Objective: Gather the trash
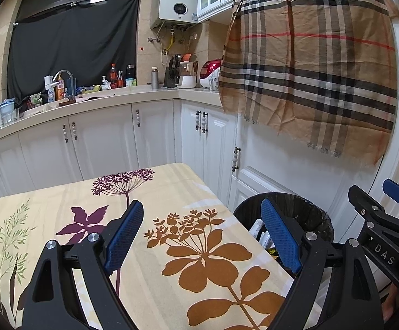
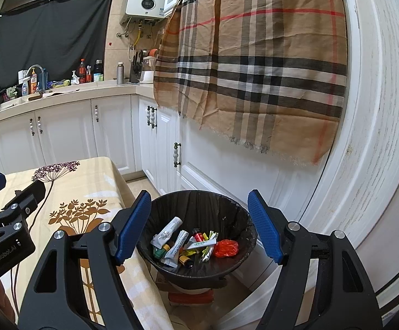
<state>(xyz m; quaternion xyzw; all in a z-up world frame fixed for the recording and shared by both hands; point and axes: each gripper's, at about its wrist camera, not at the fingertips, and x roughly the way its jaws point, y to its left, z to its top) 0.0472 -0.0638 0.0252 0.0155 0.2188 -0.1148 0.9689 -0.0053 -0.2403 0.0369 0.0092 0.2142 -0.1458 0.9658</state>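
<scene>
In the left wrist view we are seeing only a slice of the trash bin (image 1: 312, 214), at the lower right, its contents mostly hidden behind the left gripper (image 1: 202, 233). The right wrist view is showing the bin's black liner (image 2: 199, 206) and the trash (image 2: 194, 244) inside: squeezed tubes, small bottles, a red wrapper, lying between and below the fingers of the right gripper (image 2: 196, 225). Both claws are standing apart, gripping nothing. The floral tablecloth (image 1: 172, 192) is filling the lower left, and a plaid cloth (image 2: 254, 68) is hanging at the upper right.

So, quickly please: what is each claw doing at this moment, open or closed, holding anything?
Left claw: open, holding nothing.
Right claw: open, holding nothing, over the trash bin.
</scene>
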